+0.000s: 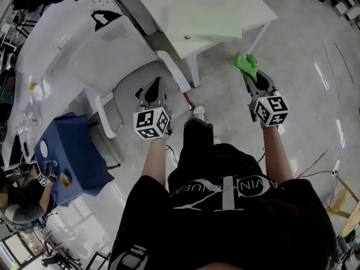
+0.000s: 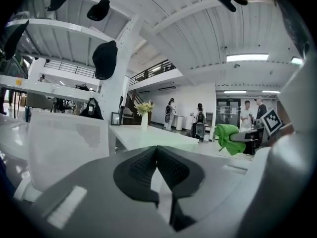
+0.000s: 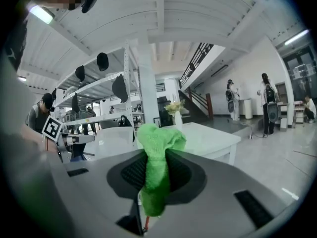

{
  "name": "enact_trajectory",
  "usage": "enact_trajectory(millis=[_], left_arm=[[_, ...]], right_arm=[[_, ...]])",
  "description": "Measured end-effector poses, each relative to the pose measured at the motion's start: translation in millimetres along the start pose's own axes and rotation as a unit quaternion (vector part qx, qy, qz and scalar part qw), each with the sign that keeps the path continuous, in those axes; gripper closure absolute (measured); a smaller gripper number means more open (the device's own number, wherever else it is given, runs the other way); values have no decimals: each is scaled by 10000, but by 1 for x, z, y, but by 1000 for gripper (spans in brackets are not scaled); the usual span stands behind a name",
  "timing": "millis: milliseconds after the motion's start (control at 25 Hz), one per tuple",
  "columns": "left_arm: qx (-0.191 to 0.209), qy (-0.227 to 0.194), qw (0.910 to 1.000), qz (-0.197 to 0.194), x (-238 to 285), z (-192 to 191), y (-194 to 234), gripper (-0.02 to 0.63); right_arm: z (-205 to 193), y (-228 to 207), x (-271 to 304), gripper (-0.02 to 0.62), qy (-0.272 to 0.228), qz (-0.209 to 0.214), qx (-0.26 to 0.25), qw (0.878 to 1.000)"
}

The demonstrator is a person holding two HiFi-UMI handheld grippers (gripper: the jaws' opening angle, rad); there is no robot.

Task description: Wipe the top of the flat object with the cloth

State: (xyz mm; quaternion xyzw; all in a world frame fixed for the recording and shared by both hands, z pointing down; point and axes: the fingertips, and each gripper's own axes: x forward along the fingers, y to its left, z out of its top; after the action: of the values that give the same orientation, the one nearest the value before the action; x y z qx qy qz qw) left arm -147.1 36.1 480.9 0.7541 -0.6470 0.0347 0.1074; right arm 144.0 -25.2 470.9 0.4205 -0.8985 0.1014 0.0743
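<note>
Two hand-held grippers were up in front of the person, neither yet at the table. The right hand-held gripper (image 3: 156, 175) was clamped on a bright green, fuzzy microfibre cloth (image 3: 157, 145), pinched around its bunched middle so that a soft knob stood above the pads and a short tail hung below. The left hand-held gripper (image 2: 157, 157) was closed with nothing between its ribbed pads.

From the head view, the cloth (image 1: 246, 64) stuck out past the right gripper's tips, above the grey floor and just short of the white tabletop (image 1: 256, 4). The task's thing, a pale green, thin, flat rectangular sheet (image 1: 205, 18), lay flat on that tabletop, ahead of both grippers and between their lines of reach. A white moulded chair (image 1: 125, 86) stood below the left gripper.

The cloth looked light, limp and compressible, so it would likely flatten and drag well under gentle downward pressure; the mid-bunch hold seemed secure enough for that. The sheet appeared thin, light and smooth, so it could skate on the glossy tabletop. Pinning a near corner or edge with the closed left gripper would probably steady it.
</note>
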Motion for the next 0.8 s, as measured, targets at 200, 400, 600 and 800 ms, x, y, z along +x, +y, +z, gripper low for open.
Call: enact_trajectory(millis=[200, 400, 600, 800], left_arm=[[-12, -79, 9998, -178, 56, 22, 10, 594], [-3, -83, 9995, -314, 105, 38, 29, 594], [-71, 39, 9992, -384, 137, 42, 52, 594], [-154, 79, 9986, -496, 169, 46, 75, 594]], right_arm=[[17, -17, 36, 533, 82, -40, -65, 9999], [37, -31, 83, 532, 68, -80, -56, 9999], [47, -32, 122, 532, 212, -64, -102, 9997], [56, -33, 164, 532, 461, -97, -377, 9982]])
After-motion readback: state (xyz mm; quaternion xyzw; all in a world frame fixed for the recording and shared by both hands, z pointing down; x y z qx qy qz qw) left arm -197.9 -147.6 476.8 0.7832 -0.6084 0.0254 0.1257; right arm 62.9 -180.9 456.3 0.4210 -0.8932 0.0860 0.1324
